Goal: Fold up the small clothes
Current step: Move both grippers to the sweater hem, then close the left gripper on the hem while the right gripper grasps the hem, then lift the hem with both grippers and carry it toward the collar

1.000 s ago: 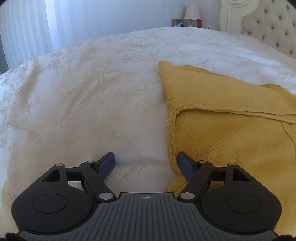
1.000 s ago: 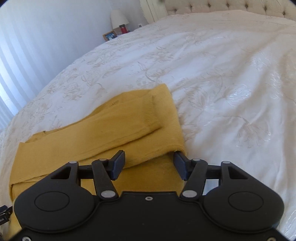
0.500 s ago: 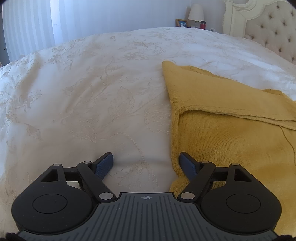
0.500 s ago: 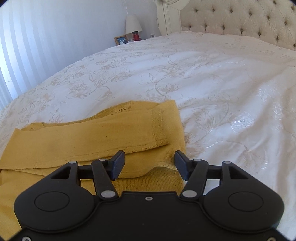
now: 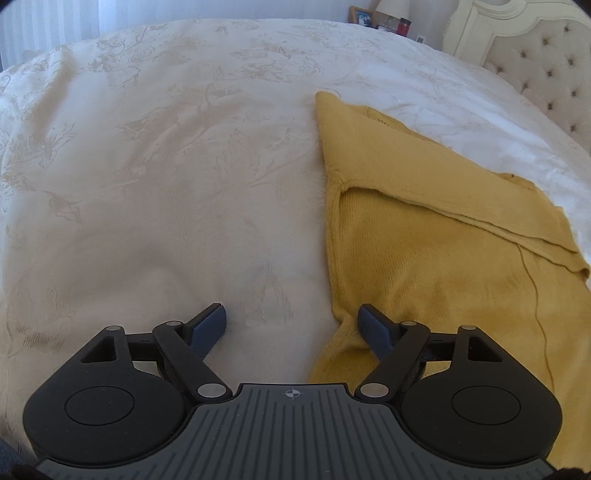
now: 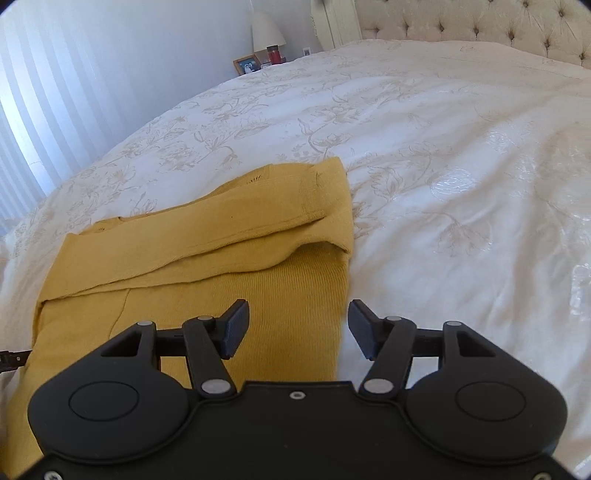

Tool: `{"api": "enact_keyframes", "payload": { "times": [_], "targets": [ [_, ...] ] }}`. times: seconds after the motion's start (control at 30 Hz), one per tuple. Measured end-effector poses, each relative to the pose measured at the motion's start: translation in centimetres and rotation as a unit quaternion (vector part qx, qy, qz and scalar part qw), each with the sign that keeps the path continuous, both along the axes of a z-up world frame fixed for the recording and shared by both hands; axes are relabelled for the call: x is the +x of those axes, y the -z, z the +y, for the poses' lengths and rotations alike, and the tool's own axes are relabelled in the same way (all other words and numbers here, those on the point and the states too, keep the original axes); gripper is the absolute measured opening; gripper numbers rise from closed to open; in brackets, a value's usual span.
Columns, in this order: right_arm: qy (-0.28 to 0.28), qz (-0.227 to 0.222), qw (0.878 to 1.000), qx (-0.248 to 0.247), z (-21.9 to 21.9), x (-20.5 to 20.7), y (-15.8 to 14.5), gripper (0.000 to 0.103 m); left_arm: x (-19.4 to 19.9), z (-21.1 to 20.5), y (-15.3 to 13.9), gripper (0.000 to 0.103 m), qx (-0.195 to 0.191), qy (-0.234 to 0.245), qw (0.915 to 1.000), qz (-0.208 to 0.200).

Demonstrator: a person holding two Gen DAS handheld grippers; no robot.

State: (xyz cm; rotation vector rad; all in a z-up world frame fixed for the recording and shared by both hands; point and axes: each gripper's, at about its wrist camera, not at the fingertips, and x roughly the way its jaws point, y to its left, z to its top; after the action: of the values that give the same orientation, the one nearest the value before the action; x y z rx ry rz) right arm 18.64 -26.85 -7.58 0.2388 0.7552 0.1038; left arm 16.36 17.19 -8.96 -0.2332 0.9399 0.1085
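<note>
We look across a wide bed under a cream bedspread (image 6: 424, 155) woven with a pale floral pattern, a tufted headboard (image 6: 480, 26) at its far end and white vertical blinds (image 6: 55, 92) along the left wall. At the far side stand a lamp (image 6: 266, 33), a framed photo (image 6: 246, 65) and a small red jar (image 6: 273, 54). A mustard-yellow knit sweater (image 6: 221, 251) lies flat on the bedspread, one sleeve folded across its body. Our left gripper (image 5: 291, 325) hangs over the sweater's left edge, jaws wide apart, the right fingertip over the knit and the left over bare bedspread, nothing clamped. Our right gripper (image 6: 297, 325) sits over the sweater's near right edge, its jaws having just been opening, the yellow hem showing between the parted fingers but not pinched
</note>
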Motion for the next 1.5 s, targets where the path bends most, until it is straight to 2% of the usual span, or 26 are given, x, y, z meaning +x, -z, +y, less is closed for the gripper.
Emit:
{"api": "enact_keyframes", "payload": {
  "times": [0.17,0.4,0.53,0.63,0.8,0.9,1.1,1.13,1.2,1.23,1.3,1.33,1.37,1.43,1.47,1.5],
  "targets": [
    [0.0,0.021,1.0,0.018,-1.3,-3.6,-0.6,0.064,-2.1,-1.1,-0.8,0.077,-0.005,0.033,0.9977,0.059],
    [-0.016,0.068,0.997,0.035,-2.4,-7.3,-0.8,0.064,-5.4,-2.1,-1.0,0.077,-0.021,0.088,0.9871,0.132],
    [-0.023,0.106,0.993,0.041,-3.2,-9.0,-0.7,0.065,-7.0,-2.0,-1.1,0.077,-0.02,0.095,0.9845,0.146],
    [-0.026,0.135,0.99,0.037,-3.6,-10.1,-0.4,0.065,-8.1,-2.7,-1.6,0.072,0.011,0.125,0.9829,0.135],
    [-0.035,0.157,0.986,0.037,-4.2,-11.5,-0.1,0.065,-8.4,-4.3,-0.7,0.072,0.061,0.16,0.9752,0.141],
    [-0.045,0.163,0.985,0.044,-4.2,-11.7,0.1,0.069,-7.6,-4.5,0.1,0.072,0.056,0.154,0.9744,0.153],
    [-0.079,0.205,0.975,0.014,-2.7,-11.2,1.3,0.072,-6.8,-3.8,0.9,0.071,0.032,0.152,0.9733,0.169],
    [-0.082,0.21,0.974,0.012,-2.6,-11.1,1.4,0.072,-6.8,-3.6,0.8,0.069,0.029,0.153,0.9735,0.168],
    [-0.09,0.219,0.972,0.011,-2.3,-11.0,1.6,0.073,-7.1,-3.0,0.7,0.052,0.021,0.15,0.9758,0.158],
    [-0.095,0.223,0.97,0.014,-2.2,-11.1,1.6,0.073,-7.3,-2.7,0.6,0.048,0.013,0.149,0.9769,0.153],
    [-0.105,0.23,0.967,0.024,-2.1,-11.2,1.8,0.073,-7.8,-2.0,0.5,0.025,-0.001,0.15,0.9783,0.143],
    [-0.11,0.233,0.966,0.03,-1.9,-11.4,1.8,0.072,-8.2,-1.7,0.4,0.023,-0.008,0.149,0.979,0.138],
    [-0.114,0.235,0.965,0.033,-1.9,-11.5,1.8,0.066,-8.4,-1.5,0.4,0.018,-0.013,0.148,0.9799,0.133],
    [-0.117,0.233,0.964,0.042,-1.8,-11.8,1.8,0.043,-8.8,-1.0,0.2,0.012,-0.028,0.142,0.982,0.121],
    [-0.115,0.231,0.965,0.044,-1.9,-11.9,1.8,0.016,-9.0,-0.8,0.1,0.01,-0.035,0.139,0.9828,0.116],
    [-0.114,0.228,0.966,0.047,-2.0,-12.0,1.7,0.013,-9.2,-0.5,0.0,0.01,-0.04,0.136,0.9839,0.109]
  ]
}}
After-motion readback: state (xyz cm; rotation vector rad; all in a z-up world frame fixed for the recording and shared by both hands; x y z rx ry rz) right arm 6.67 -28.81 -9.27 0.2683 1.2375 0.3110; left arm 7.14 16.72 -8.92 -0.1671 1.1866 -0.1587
